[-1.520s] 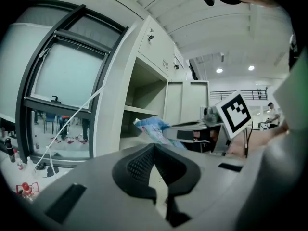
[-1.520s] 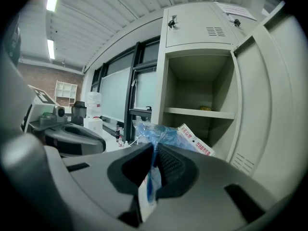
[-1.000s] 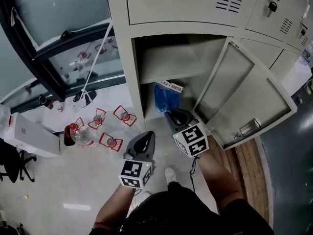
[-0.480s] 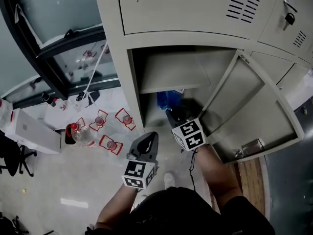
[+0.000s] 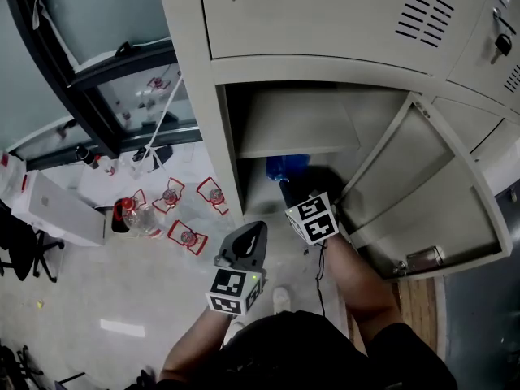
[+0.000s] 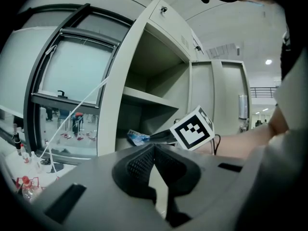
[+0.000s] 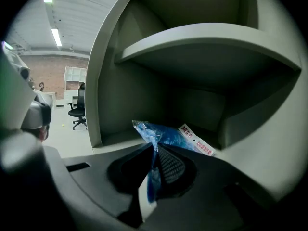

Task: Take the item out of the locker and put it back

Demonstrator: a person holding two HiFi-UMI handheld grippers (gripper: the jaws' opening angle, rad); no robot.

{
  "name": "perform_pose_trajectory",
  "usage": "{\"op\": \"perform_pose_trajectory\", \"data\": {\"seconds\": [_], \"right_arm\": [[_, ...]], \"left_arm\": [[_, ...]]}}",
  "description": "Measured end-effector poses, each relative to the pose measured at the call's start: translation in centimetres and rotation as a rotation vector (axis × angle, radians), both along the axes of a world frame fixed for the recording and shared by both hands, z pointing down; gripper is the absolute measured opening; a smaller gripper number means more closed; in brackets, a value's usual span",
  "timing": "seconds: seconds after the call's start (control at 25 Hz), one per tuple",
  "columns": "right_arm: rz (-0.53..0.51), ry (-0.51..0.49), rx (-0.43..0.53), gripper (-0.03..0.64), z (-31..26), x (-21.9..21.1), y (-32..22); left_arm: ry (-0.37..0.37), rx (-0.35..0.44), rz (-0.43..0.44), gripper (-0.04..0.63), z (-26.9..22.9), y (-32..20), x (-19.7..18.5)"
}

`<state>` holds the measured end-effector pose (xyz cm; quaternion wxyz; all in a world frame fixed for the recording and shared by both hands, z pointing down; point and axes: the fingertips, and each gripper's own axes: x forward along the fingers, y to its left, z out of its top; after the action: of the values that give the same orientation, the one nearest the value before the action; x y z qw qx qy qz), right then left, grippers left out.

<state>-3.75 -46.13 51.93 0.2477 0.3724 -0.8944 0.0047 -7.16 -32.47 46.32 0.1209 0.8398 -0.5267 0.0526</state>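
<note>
Clamping the blue packet (image 7: 166,134), the right claw (image 7: 155,152) sits inside the locker (image 5: 230,149) (left claw (image 6: 154,149) closed, empty).

blue bag (image 5: 283,166): mostly hidden behind right gripper (image 5: 291,187) and shelf edge in head view
bag label (image 7: 196,139): print too small to read

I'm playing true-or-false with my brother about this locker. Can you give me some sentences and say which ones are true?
The right gripper pinches a blue bag. True.
The door is closed. False: it stands open.
The left gripper holds the bag too. False: it is shut on nothing, outside the locker.
The bag is below the shelf. True.
</note>
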Motion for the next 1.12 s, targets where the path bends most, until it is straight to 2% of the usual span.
{"op": "perform_pose_trajectory", "data": {"seconds": [0.36, 0.72, 1.12], "right_arm": [[-0.022, 0.086, -0.016, 0.023, 1.8, -0.7, -0.1], [-0.032, 0.119, -0.031, 0.034, 2.8, -1.1, 0.0], [-0.052, 0.17, -0.049, 0.123, 3.7, -1.4, 0.5]], "left_arm": [[-0.005, -0.009, -0.016, 0.005, 0.3, 0.4, -0.5], [-0.003, -0.009, -0.026, 0.005, 0.4, 1.3, -0.7], [-0.001, -0.014, -0.041, 0.005, 0.5, 1.9, -1.6]]}}
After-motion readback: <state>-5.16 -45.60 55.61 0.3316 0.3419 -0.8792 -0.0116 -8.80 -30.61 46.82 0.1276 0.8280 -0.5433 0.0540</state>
